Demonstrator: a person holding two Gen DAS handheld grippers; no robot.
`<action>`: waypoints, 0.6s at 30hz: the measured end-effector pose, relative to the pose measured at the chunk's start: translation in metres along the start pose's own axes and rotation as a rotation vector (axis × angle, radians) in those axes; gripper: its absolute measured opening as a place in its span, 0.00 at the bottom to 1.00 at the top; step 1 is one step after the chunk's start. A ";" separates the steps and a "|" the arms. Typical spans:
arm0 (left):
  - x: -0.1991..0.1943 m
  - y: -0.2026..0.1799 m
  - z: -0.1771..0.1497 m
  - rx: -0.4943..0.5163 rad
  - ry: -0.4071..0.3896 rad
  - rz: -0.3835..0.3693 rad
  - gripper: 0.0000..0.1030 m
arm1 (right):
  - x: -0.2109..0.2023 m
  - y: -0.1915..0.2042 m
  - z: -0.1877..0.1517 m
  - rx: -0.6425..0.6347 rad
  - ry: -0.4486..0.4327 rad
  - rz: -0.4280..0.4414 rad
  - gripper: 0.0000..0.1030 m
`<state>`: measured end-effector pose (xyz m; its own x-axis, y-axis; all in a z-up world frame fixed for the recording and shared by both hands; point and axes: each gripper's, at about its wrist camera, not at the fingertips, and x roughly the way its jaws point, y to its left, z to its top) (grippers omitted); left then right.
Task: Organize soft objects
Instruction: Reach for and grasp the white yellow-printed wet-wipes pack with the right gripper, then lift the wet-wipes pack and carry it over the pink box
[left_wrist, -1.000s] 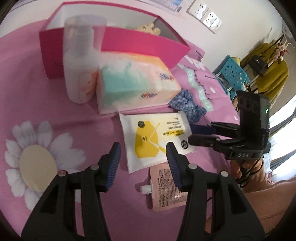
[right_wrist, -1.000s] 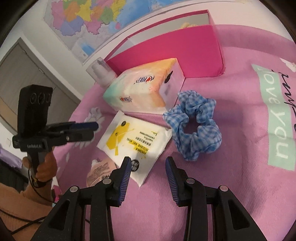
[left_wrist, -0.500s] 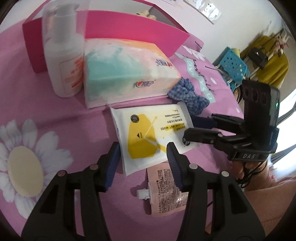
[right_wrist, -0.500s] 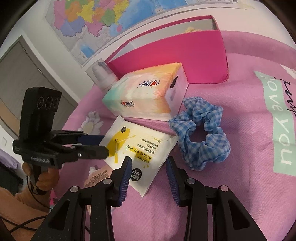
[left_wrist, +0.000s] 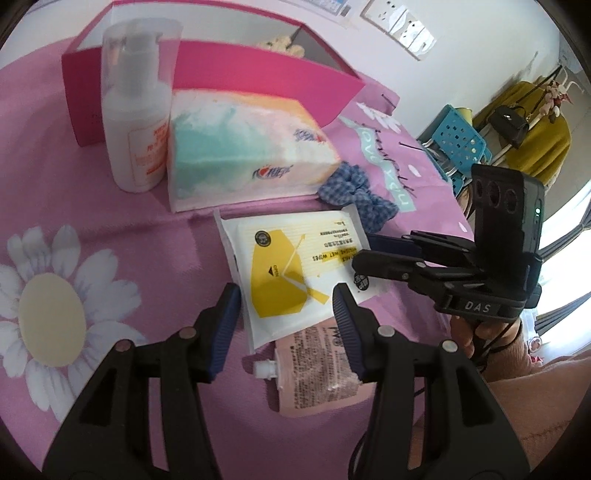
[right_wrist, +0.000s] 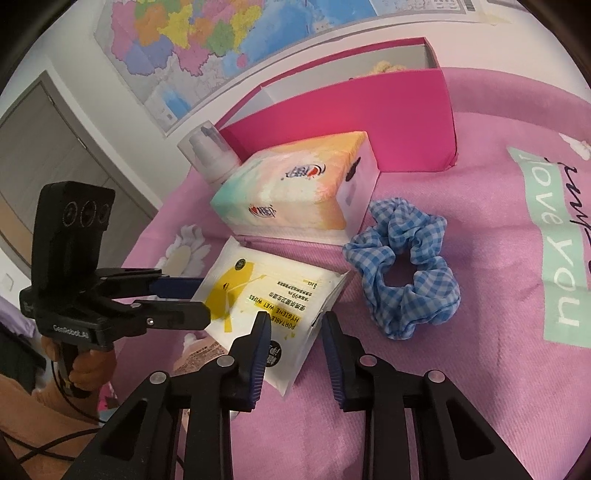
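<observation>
Wet wipes pack (right_wrist: 273, 291): "PORTABLE HYGIENE WET WIPES"; pink cloth (right_wrist: 554, 243): "love you"; right gripper (left_wrist: 373, 247): "DAS"

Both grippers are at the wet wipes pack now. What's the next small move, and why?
Probably close the right gripper on the wet wipes pack: its open fingers straddle the near corner, while the left gripper hangs open over the opposite edge, nothing gripped yet.

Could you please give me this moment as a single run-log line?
left gripper: open, over wipes pack | right gripper: open, at pack's corner | scrunchie: on cloth | pink box: behind tissue pack
</observation>
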<state>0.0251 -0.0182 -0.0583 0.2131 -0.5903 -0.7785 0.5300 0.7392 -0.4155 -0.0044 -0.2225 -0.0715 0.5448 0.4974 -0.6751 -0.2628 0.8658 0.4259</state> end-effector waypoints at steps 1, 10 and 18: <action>-0.004 -0.002 0.000 0.004 -0.009 0.000 0.51 | -0.002 0.001 0.001 -0.004 -0.002 0.000 0.28; -0.037 -0.019 0.009 0.049 -0.096 0.006 0.51 | -0.023 0.015 0.011 -0.051 -0.051 0.011 0.28; -0.054 -0.027 0.024 0.079 -0.155 0.018 0.51 | -0.037 0.023 0.028 -0.075 -0.106 0.014 0.28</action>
<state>0.0187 -0.0143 0.0064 0.3440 -0.6245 -0.7012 0.5862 0.7262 -0.3591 -0.0087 -0.2222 -0.0201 0.6212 0.5040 -0.6001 -0.3276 0.8626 0.3854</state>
